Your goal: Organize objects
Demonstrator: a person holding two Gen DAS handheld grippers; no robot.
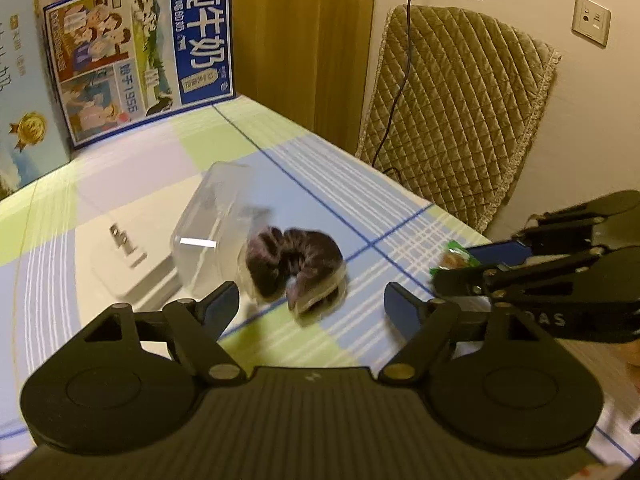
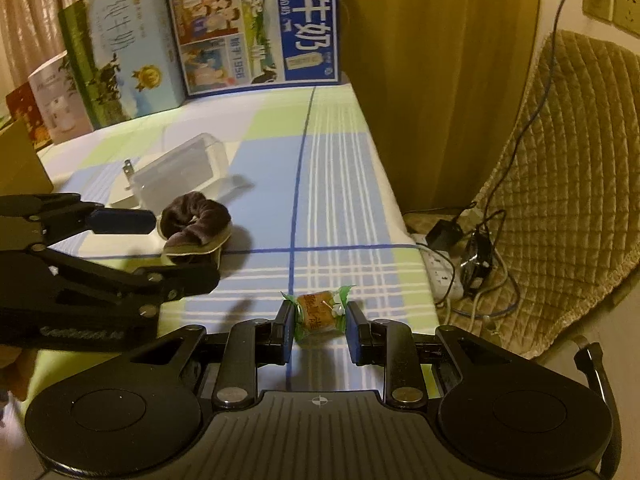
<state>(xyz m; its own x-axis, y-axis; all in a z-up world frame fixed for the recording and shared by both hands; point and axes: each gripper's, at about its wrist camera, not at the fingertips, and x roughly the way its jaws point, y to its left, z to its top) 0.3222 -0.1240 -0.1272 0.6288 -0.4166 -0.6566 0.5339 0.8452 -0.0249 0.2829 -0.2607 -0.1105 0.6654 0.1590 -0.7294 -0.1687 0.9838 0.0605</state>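
Note:
A dark brown scrunchie in a clear wrapper [image 1: 294,266] lies on the checked tablecloth, just ahead of my open left gripper [image 1: 312,306], between and beyond its fingertips; it also shows in the right wrist view [image 2: 196,224]. A clear plastic box [image 1: 210,220] lies on its side behind the scrunchie, next to a white charger [image 1: 124,256]. My right gripper [image 2: 318,326] is closed on a small green-wrapped snack [image 2: 318,312], its pads touching both ends. That snack shows at the right in the left wrist view [image 1: 454,258].
Milk cartons [image 2: 256,28] and boxes [image 2: 120,52] stand along the table's far edge. A quilted chair [image 1: 456,112] stands past the table's right edge, with a power strip and cables [image 2: 460,256] on its seat.

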